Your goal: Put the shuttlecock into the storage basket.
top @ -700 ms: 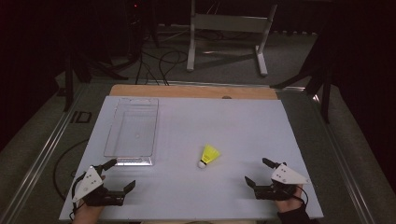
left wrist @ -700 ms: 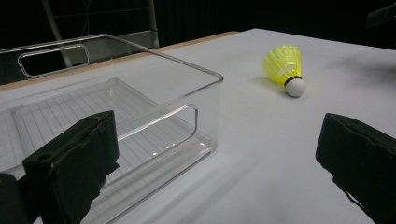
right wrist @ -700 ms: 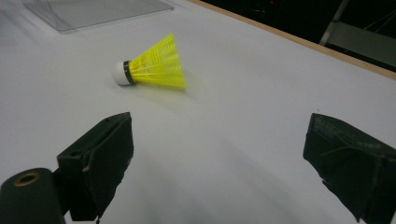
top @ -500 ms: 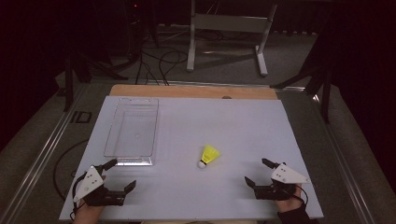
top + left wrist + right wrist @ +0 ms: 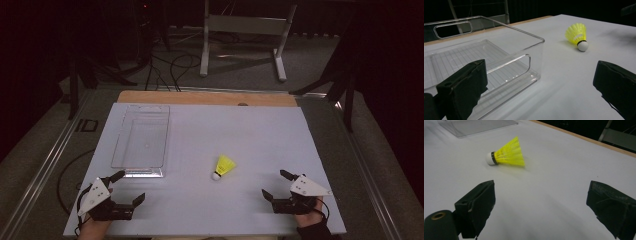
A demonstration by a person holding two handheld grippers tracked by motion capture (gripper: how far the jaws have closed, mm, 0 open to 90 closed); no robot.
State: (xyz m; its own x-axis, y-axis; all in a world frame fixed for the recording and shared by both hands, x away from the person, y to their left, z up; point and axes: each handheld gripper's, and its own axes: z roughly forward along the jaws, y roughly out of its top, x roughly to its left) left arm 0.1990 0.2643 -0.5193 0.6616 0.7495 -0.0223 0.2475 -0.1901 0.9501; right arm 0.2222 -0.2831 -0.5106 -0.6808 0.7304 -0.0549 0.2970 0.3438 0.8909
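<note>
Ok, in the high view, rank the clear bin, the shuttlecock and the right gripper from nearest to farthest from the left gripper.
1. Clear bin: just beyond the left gripper, on the table's left side.
2. Shuttlecock: lying on its side near the table's middle.
3. Right gripper: at the near right edge, jaws open.

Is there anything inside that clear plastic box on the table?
Nothing: the clear plastic box holds no object, and its ribbed floor shows through the walls. The yellow shuttlecock lies outside it on the white table. Nothing covers the box.
</note>
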